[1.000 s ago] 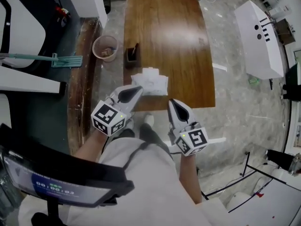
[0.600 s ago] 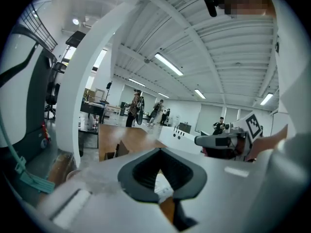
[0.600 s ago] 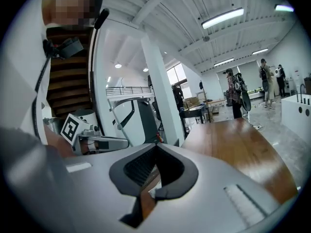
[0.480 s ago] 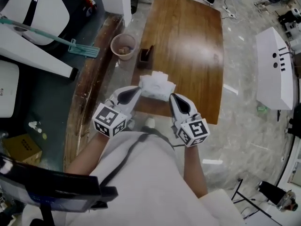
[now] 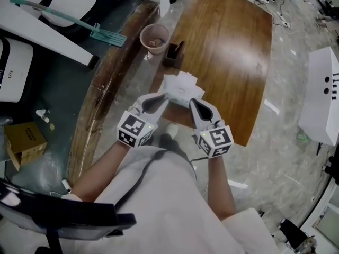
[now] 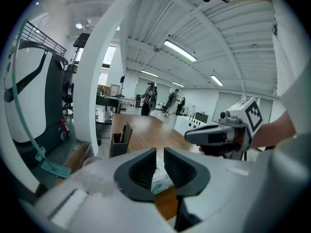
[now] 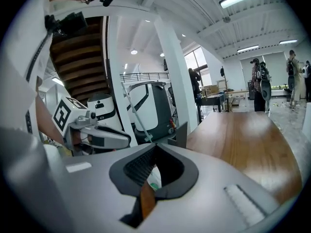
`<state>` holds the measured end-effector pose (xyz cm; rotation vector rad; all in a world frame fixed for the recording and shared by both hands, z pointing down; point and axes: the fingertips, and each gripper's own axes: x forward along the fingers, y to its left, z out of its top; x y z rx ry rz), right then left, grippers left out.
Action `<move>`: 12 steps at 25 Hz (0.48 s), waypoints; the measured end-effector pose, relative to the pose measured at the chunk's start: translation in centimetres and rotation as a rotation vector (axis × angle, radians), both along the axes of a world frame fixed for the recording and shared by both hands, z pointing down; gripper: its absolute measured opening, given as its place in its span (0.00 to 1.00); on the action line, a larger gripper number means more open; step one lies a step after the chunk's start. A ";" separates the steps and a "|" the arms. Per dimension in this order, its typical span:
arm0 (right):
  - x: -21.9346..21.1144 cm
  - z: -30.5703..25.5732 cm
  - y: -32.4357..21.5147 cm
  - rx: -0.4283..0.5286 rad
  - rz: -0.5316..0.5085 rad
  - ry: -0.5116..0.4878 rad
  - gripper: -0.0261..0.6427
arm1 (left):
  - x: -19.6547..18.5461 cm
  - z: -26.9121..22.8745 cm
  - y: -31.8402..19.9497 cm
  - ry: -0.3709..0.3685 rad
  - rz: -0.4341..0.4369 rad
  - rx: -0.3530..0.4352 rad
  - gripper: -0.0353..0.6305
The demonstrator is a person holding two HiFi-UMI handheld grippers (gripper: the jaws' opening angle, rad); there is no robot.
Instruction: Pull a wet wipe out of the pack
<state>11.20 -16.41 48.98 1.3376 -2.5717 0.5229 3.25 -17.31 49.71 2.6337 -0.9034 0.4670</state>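
A white wet wipe pack lies at the near end of the wooden table. My left gripper points at the pack's near left edge. Its jaws have just been opening and stand a narrow slit apart, with nothing between them. Through that slit in the left gripper view the pack shows just beyond. My right gripper sits at the pack's near right edge, shut and empty. In the right gripper view its tips meet, with the pack showing below them.
A small dark holder stands on the table's far left edge, with a round bin on the floor beside it. A mop and a cardboard box lie to the left. A white machine stands on the right.
Both grippers have dropped and moved forward to the pack's near edge. The head view has swung, so the table now sits tilted to the right.
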 end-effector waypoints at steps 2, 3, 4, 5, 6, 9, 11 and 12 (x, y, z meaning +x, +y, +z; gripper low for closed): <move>0.4 0.5 -0.2 -0.005 0.000 -0.002 0.05 | 0.9 1.1 -0.5 -0.023 -0.022 -0.004 0.14; 0.5 0.7 -0.3 -0.005 -0.002 -0.003 0.05 | 1.3 1.7 -0.7 -0.036 -0.027 -0.006 0.16; 0.5 0.8 -0.4 -0.006 -0.004 -0.003 0.05 | 1.7 2.3 -0.9 -0.054 -0.027 -0.008 0.18; 0.4 1.0 -0.5 -0.007 -0.006 -0.001 0.05 | 2.0 2.9 -1.1 -0.073 -0.023 -0.008 0.19; 0.4 1.2 -0.5 -0.009 -0.007 0.002 0.05 | 2.4 3.5 -1.3 -0.091 -0.019 -0.007 0.21; 0.4 1.9 -0.6 -0.019 -0.004 0.010 0.05 | 3.3 4.9 -2.0 -0.131 -0.017 -0.005 0.23; 0.5 2.3 -0.8 -0.027 0.005 0.014 0.05 | 3.7 5.9 -2.5 -0.164 -0.021 -0.006 0.23; 0.6 2.4 -0.9 -0.031 0.010 0.016 0.05 | 3.9 6.5 -2.7 -0.182 -0.023 -0.008 0.23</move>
